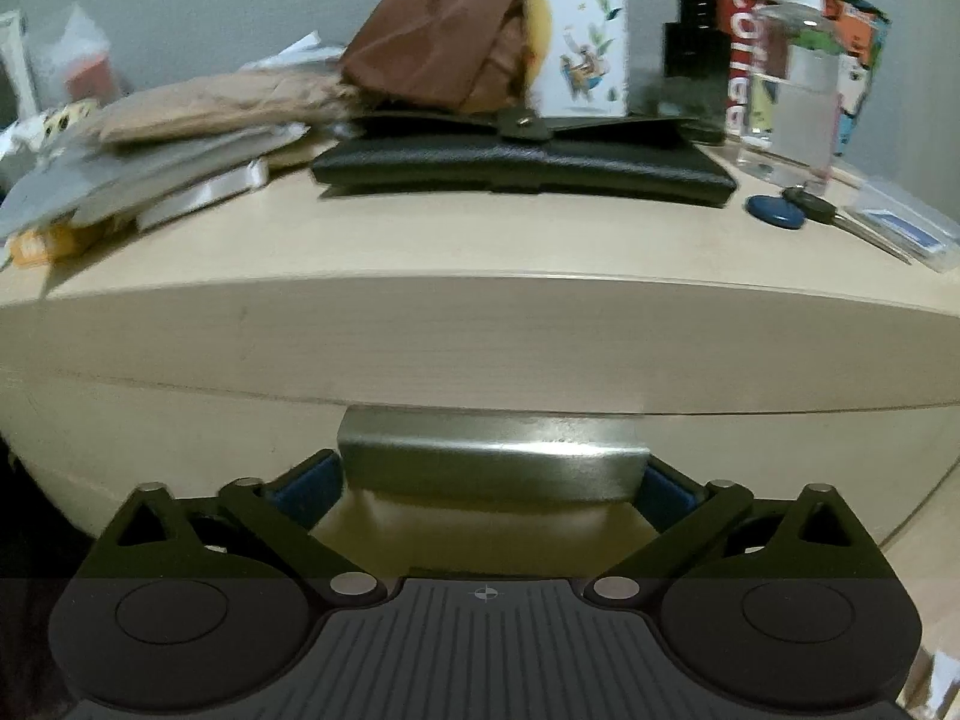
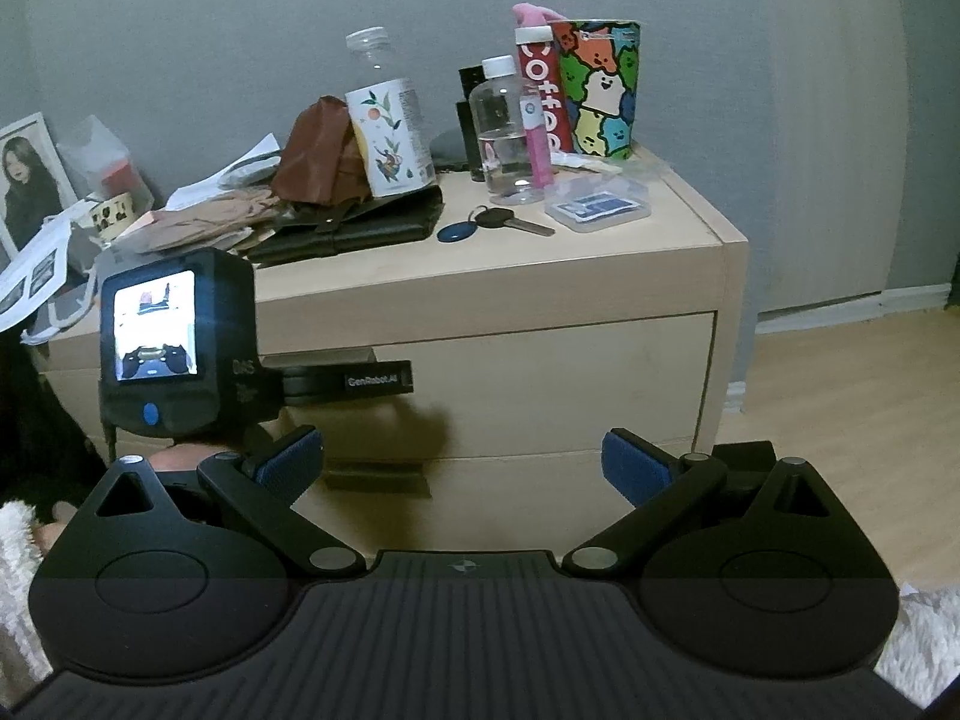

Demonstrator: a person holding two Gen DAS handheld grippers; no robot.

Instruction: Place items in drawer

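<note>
The task looks to be at its very start: the top drawer (image 2: 498, 372) of the pale wooden cabinet (image 2: 729, 276) is shut, and nothing appears to have gone into it, since every loose item lies on the cabinet top. The left gripper (image 1: 489, 480) is spread wide with its blue pads at either end of the metal drawer handle (image 1: 492, 456), just beside it; whether the pads touch it cannot be told from the left wrist view. In the right wrist view its body (image 2: 180, 354) hangs in front of the drawer's left part. The right gripper (image 2: 462, 468) is also spread open and empty, held back from the cabinet, near the lower drawer front. Judging from this, opening the drawer comes first, and all the placing is left to do. The things waiting on top include a black wallet (image 1: 522, 165) near the front middle, a key with a blue fob (image 2: 480, 225) to its right, a clear card case (image 2: 597, 204) further right, a clear water bottle (image 2: 504, 132), a bottle with a leaf-and-fruit label (image 2: 390, 120), a brown bag (image 2: 315, 150) and a heap of papers (image 1: 150, 150) on the left. As for writing, a tall red container (image 2: 543, 102) reads "Coffee" down its side, a cup printed with colourful cartoon blobs (image 2: 600, 90) stands far right, and the left gripper's arm carries "GenRobot.AI"; the smaller labels are too blurred to read.
</note>
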